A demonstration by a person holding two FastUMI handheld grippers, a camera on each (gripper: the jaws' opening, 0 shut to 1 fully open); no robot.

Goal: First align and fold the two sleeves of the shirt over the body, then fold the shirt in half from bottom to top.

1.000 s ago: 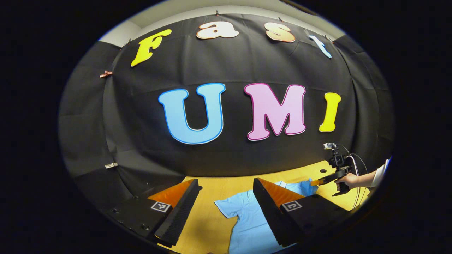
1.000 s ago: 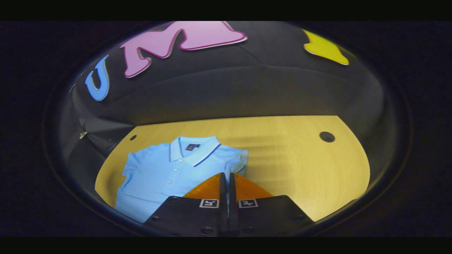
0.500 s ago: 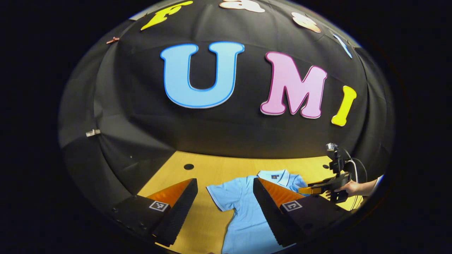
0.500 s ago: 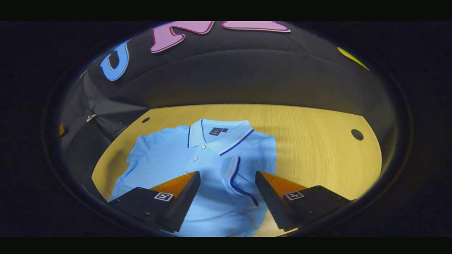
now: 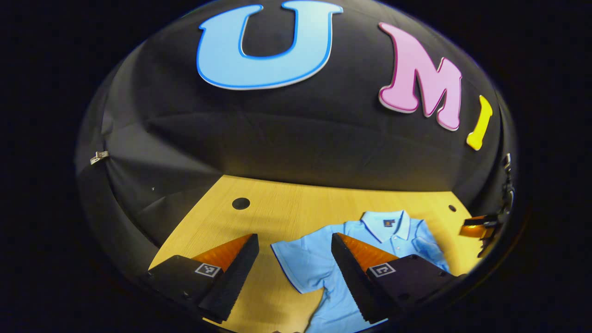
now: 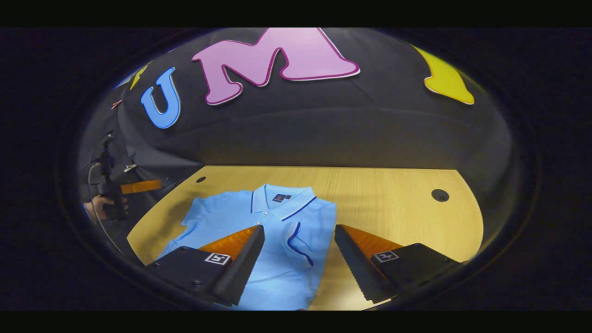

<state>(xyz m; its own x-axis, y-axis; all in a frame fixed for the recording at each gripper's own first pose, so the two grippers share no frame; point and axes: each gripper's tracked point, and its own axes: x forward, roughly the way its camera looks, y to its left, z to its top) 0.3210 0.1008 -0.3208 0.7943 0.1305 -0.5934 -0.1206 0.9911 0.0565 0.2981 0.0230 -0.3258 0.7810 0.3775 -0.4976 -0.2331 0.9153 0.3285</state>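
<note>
Left gripper view first: my left gripper [image 5: 294,266] hangs above the table [image 5: 277,217] with its two fingers spread wide and nothing between them but air. The light blue shirt [image 5: 323,268] lies flat on the table, collar [image 5: 385,225] toward the booth wall. Its outspread sleeve [image 5: 291,259] sits in the gap between my left fingers, below them, while the body of the shirt runs under the finger [image 5: 356,268] nearer the collar. Past the far shoulder of the shirt, at the edge of this view, I see my right gripper [image 5: 478,227] off the cloth.

Right gripper view: my right gripper [image 6: 299,263] is also released, fingers well apart and holding nothing. The shirt [image 6: 259,231] lies under and ahead of it. The sleeve on this side [image 6: 298,245] is already folded over the body, its dark-trimmed cuff lying in the gap between my fingers. One finger [image 6: 240,259] hangs over the shirt's chest; the other [image 6: 360,259] is over bare table [image 6: 393,208] just beside the shirt's folded edge. Beyond the shirt's other shoulder, away from the cloth, my hand [image 6: 99,206] holds the left gripper [image 6: 138,186]; I cannot tell from here how its fingers stand.
</note>
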